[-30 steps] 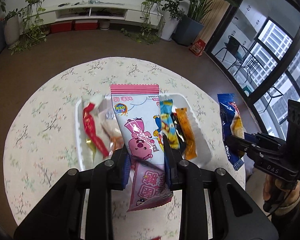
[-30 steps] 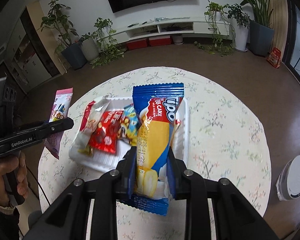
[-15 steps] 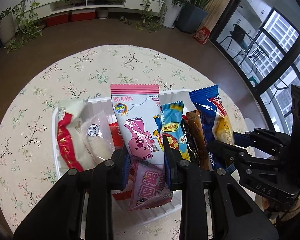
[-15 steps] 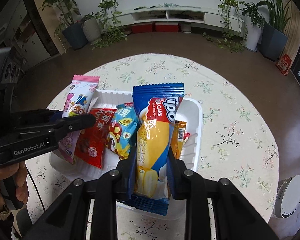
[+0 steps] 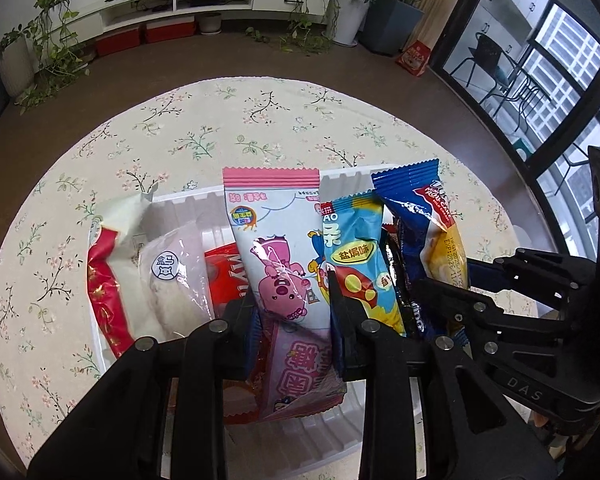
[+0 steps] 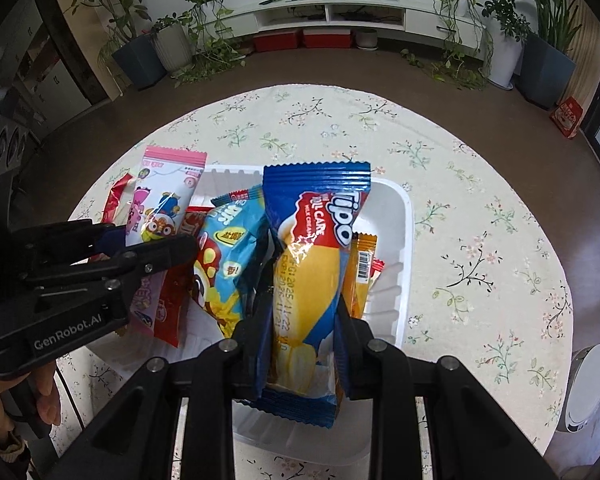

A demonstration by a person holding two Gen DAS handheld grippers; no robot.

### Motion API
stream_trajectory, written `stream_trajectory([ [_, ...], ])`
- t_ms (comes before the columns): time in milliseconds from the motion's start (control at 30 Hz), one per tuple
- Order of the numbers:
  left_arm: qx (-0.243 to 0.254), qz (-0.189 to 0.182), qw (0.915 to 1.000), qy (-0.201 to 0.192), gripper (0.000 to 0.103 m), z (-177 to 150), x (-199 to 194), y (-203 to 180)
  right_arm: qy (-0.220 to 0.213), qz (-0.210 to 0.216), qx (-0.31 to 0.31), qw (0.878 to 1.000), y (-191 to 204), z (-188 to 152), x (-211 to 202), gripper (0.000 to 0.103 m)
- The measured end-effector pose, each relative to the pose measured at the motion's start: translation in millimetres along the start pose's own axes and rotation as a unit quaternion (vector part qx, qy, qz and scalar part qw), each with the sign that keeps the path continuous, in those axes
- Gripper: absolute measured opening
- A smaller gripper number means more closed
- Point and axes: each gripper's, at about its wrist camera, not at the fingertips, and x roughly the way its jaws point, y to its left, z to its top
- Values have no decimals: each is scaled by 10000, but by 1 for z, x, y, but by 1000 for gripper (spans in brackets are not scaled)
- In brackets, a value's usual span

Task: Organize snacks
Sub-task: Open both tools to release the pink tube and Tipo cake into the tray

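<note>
- The left gripper (image 5: 294, 316) stays clamped on the pink cartoon snack packet (image 5: 278, 240), and it has come down from beside the white tray (image 6: 402, 240) to hang right over it.
- The right gripper (image 6: 302, 316) keeps its pinch on the blue Tipo cake packet (image 6: 314, 248), now lowered among the loose snacks in the same tray.
- Both packets stand tilted above the tray on the floral tablecloth (image 6: 480, 208); I'd judge release comes next, as neither lies flat yet.

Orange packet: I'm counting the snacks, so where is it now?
In the right wrist view, the orange packet lies in the white tray, just right of the blue cake packet held in the right tongs.
</note>
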Motion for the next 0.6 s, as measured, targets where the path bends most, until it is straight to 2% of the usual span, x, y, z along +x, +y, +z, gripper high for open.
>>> stream_trajectory([
  [133, -40, 20, 10000, -5, 28, 0, 2, -1, -5, -11, -3, 10000, 0, 1, 1, 30],
  [200, -63, 39, 10000, -65, 34, 1, 1, 0, -6, -26, -16, 10000, 0, 1, 1, 30],
  [267, -74, 44, 9999, -115, 49, 2, -2, -2, -3, -65, -32, 10000, 2, 2, 2, 34],
  [333, -58, 66, 9999, -146, 54, 3, -3, -2, -12, -100, -23, 9999, 1, 2, 2, 38],
  [600, -59, 58, 9997, -214, 56, 2, -5, -2, -37, -171, 73, 9998, -5, 0, 0, 49],
])
